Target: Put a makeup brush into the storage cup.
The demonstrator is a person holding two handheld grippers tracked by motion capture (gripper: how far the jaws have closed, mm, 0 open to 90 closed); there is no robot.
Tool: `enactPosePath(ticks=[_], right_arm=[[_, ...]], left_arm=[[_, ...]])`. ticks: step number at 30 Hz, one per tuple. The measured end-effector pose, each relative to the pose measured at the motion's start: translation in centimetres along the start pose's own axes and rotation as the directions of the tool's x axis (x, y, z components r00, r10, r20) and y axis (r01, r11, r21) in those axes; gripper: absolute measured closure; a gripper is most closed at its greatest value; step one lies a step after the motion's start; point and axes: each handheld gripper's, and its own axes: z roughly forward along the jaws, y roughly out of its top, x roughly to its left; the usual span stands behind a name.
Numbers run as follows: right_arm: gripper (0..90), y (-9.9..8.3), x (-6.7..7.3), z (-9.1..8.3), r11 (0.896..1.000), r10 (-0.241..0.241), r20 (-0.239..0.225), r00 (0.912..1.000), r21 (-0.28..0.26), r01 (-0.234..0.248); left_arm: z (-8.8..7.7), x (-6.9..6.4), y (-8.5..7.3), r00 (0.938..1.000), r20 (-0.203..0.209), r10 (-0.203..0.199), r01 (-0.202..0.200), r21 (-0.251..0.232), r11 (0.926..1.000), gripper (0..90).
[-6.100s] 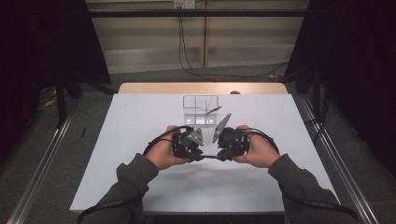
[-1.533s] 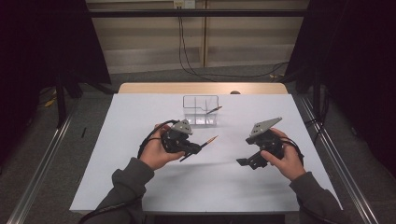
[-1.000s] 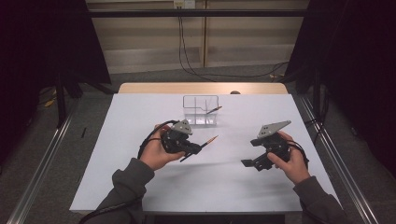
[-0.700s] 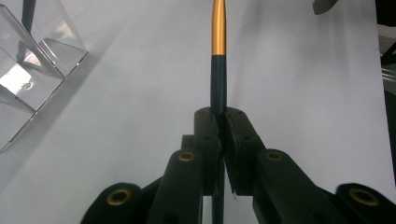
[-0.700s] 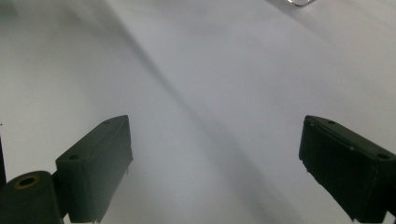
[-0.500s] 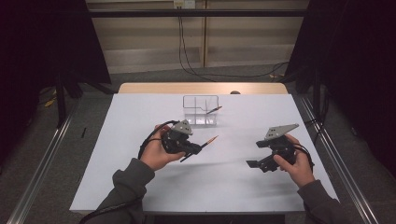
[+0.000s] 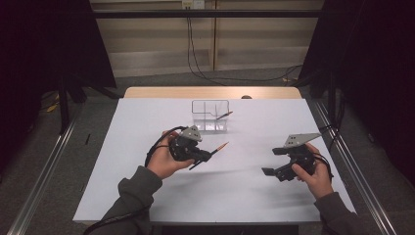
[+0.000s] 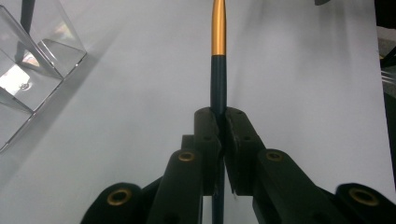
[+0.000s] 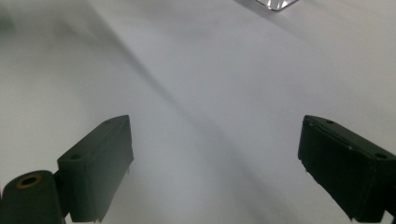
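- High view: the left gripper [image 7: 208, 155] sits a little left of the desk's middle, held in the person's left hand [image 7: 164, 159], and its jaws are clamped on a pen [image 7: 215, 149].
- The pen is dark with a gold-coloured end; it sticks out from the jaws toward the far right, tilted up off the white desk [image 7: 147, 196].
- A clear acrylic holder [image 7: 210, 116] stands at the far middle of the desk, well apart from the left gripper, with a second pen [image 7: 222, 115] leaning out over its right edge.
- The right gripper [image 7: 274, 161] is held in the right hand [image 7: 313, 174] near the right edge of the desk, well apart from the pen, jaws pointing left and standing apart with nothing between them.
- A grey three-cornered plate tops each gripper, and a black cable loops from the left one round the left hand.
- Left gripper view: the two black jaws of the left gripper [image 8: 219, 122] are pressed together on the pen [image 8: 218, 70], which runs straight up the picture between them, dark barrel first, then the gold section at the far end.
- The clear holder [image 8: 42, 60] shows at the upper left, set off from the pen, resting on the white desk [image 8: 303, 93].
- Right gripper view: the right gripper [image 9: 215, 163] has its jaws wide apart, one at each lower corner, empty, above the bare white desk [image 9: 210, 84].
- A corner of the clear holder [image 9: 276, 3] peeks in at the top edge.
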Motion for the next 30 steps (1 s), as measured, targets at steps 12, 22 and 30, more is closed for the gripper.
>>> enactPosePath(ticks=[12,22,30], right_arm=[[9.4,-0.6,-0.1,-0.8,0.999,0.009,0.021,0.9997,-0.043,-0.008],[9.4,-0.8,-0.1,-1.2,0.998,0.013,0.025,0.9996,-0.061,-0.011],[9.3,-0.8,-0.1,-1.3,0.998,0.014,0.022,0.9997,-0.059,-0.013]], left_arm=[[-0.2,0.1,0.1,1.0,-0.008,-0.001,0.001,-0.023,0.9997,84.1],[-0.2,0.0,0.2,0.9996,-0.009,-0.028,0.027,-0.064,0.9976,84.1],[-0.2,0.1,0.3,0.9983,-0.022,-0.054,0.051,-0.097,0.9939,84.1]])
